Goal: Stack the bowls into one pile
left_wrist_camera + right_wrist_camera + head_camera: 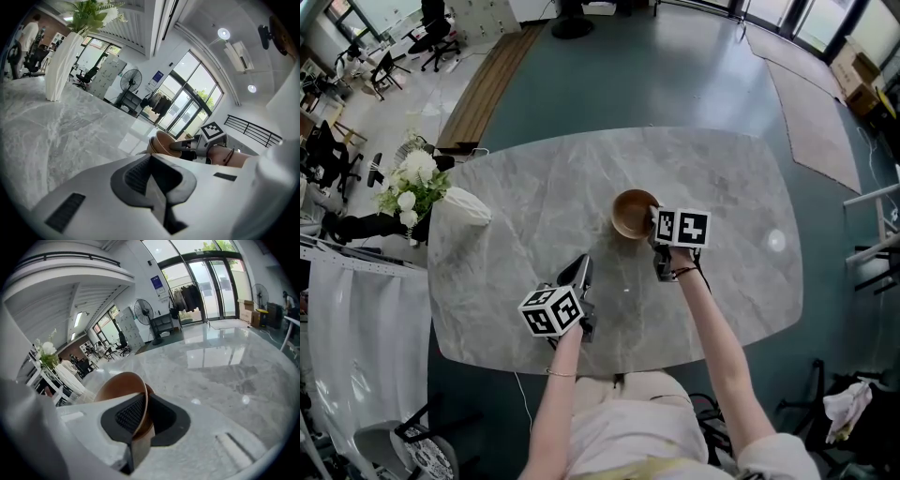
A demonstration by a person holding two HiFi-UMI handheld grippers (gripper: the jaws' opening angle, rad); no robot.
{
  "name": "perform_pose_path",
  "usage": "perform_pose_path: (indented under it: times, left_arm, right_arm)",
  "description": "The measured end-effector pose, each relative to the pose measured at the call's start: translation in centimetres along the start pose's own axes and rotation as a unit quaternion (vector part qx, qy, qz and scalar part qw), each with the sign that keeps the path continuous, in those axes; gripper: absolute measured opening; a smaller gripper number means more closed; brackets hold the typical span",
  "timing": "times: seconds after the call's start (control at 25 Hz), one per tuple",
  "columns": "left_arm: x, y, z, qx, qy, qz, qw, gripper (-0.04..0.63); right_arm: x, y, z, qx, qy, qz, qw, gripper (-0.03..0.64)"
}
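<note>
Well, the right tongs (655,225) clamped the wooden bowl (630,214) by its near rim, while the left tongs (581,266), shut and empty, sat well apart.

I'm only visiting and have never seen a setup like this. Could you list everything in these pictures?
table: one, grey marble, mid-room
bowls: one nested pile, seemingly two, brown, at the table's middle
vase: one, white, table's left edge
flowers: one bunch, white and green, in the vase
bench: one, wooden, floor beyond the table
rug: one, grey-brown, floor far right
fan: one, black, by the windows
right gripper: one, white with black pads, shut on the bowls' rim
left gripper: one, white with black pads, shut and empty, over the near table
arms: two, bare, reaching in from the bottom edge
</note>
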State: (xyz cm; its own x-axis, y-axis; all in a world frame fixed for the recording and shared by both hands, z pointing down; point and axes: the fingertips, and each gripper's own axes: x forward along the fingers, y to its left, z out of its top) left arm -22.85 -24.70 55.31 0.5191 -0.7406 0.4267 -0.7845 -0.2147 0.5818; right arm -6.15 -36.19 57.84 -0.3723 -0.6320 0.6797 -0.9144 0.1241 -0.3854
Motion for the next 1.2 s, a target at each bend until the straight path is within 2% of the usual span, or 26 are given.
perform_pose_path:
  times: [0.28,0.48,0.68,0.76,0.88,1.2]
  left_arm:
    - [0.1,0.1,0.0,-0.001,-0.001,0.003,1.0,0.0]
    - [0.1,-0.1,0.0,0.0,-0.001,0.004,1.0,0.0]
    - [0.1,-0.1,-0.1,0.002,-0.001,0.004,1.0,0.0]
    - [0.1,-0.3,0.0,0.002,-0.002,0.004,1.0,0.0]
    - [0.0,-0.7,-0.1,0.006,-0.004,0.001,1.0,-0.001]
    - [-1.0,-2.4,0.6,0.026,-0.022,-0.007,0.9994,0.0]
  right_arm:
    - [0.0,0.1,0.1,-0.043,0.005,-0.017,0.999,0.029]
    - [0.0,0.6,0.0,-0.069,0.005,-0.009,0.998,0.032]
    - [-0.2,0.7,0.0,-0.099,-0.001,-0.02,0.995,0.065]
    - [-0.2,0.9,0.1,-0.106,-0.006,-0.015,0.994,0.101]
    - [-0.5,1.3,0.1,-0.11,-0.014,-0.002,0.994,0.127]
    - [-2.7,1.8,0.3,-0.091,-0.043,0.034,0.994,0.126]
